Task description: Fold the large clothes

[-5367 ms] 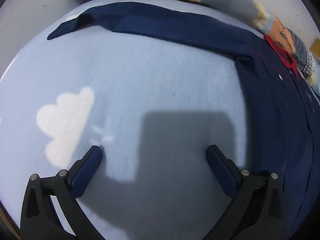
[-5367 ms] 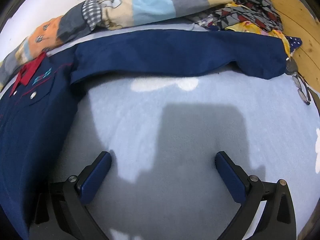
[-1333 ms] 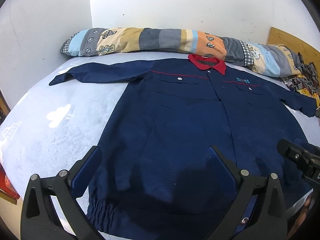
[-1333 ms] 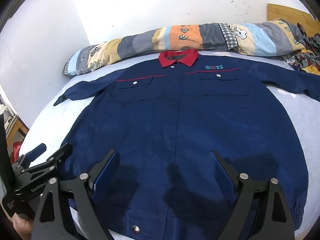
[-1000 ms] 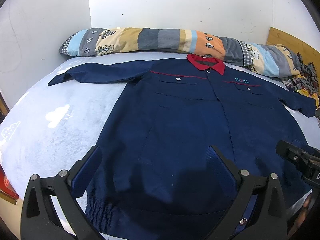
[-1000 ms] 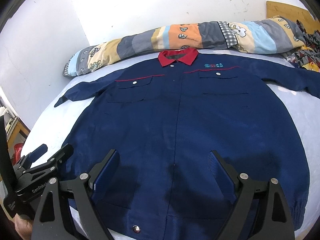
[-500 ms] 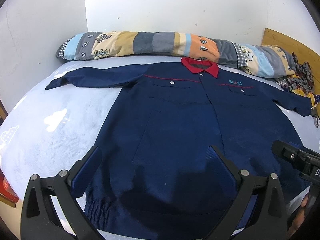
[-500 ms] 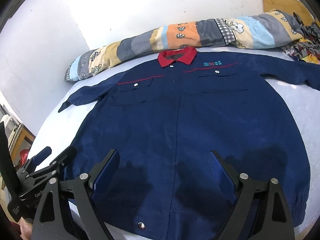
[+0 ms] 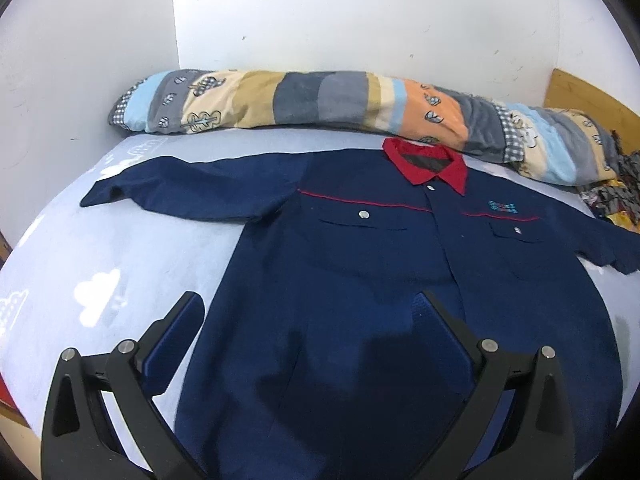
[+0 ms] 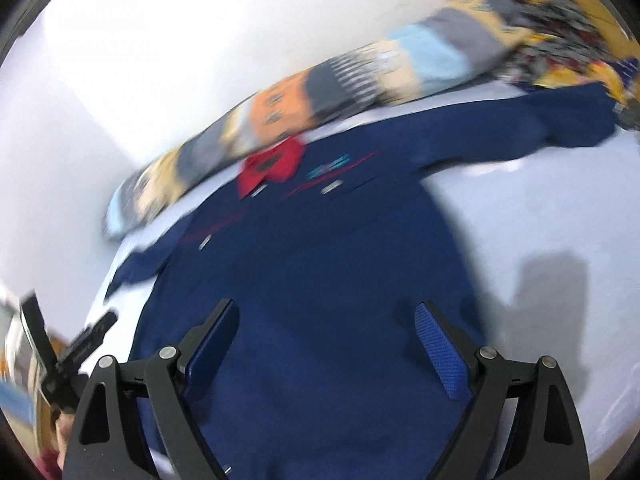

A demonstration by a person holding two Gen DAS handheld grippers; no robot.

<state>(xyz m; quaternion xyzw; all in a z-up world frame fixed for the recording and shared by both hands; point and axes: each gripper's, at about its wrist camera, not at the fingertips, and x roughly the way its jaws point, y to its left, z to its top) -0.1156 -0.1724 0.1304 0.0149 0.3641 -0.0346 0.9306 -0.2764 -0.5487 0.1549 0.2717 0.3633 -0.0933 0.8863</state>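
A large navy work jacket (image 9: 360, 272) with a red collar (image 9: 426, 164) lies flat and face up on the pale blue bed sheet (image 9: 120, 256), both sleeves spread out sideways. My left gripper (image 9: 308, 316) hovers open above the jacket's lower left part, nothing between its fingers. In the blurred, tilted right wrist view the same jacket (image 10: 320, 264) fills the middle. My right gripper (image 10: 326, 320) hangs open over the lower body of the jacket, holding nothing. The left gripper (image 10: 68, 344) shows at that view's left edge, with a hand below it.
A long patchwork bolster (image 9: 340, 100) lies along the white wall behind the collar. A heap of patterned cloth (image 9: 612, 196) sits at the far right by a wooden board (image 9: 588, 100). The bed's left edge (image 9: 12, 408) is close to my left gripper.
Both grippers have drawn back and slightly up from the jacket. The right wrist view has rolled and swung right, now blurred, showing the right sleeve and bare sheet. Both stay open.
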